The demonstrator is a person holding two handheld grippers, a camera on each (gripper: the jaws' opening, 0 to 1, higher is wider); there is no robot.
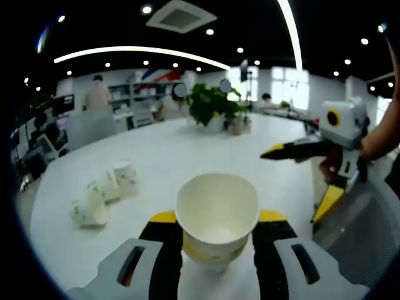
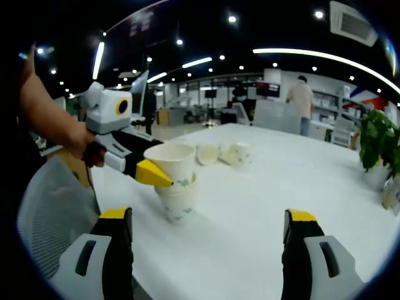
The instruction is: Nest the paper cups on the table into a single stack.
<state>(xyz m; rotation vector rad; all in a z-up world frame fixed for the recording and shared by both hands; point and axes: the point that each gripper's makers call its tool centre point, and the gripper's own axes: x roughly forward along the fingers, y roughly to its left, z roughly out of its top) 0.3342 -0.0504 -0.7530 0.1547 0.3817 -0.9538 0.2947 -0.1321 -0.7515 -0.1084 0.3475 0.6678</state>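
Centrally, in the left gripper view, a white paper cup with a faint green leaf print stands upright between the yellow-tipped black jaws of the left gripper, which close against its tapered wall on both sides; its round mouth is open and the interior appears empty. The right gripper view shows the same cup as the upper member of a short nested stack, two or so deep, resting on the smooth white table and gripped by that left gripper, which enters from the left in a person's hand. Farther across the table lie the loose cups, about three of them, close together: one upright, the others tipped on their sides, their contents not discernible. The right gripper hovers with its jaws spread wide and nothing between them; in the left gripper view it sits to the right. A leafy potted plant stands at the far table edge, and a grey mesh chair back rises beside the near edge.
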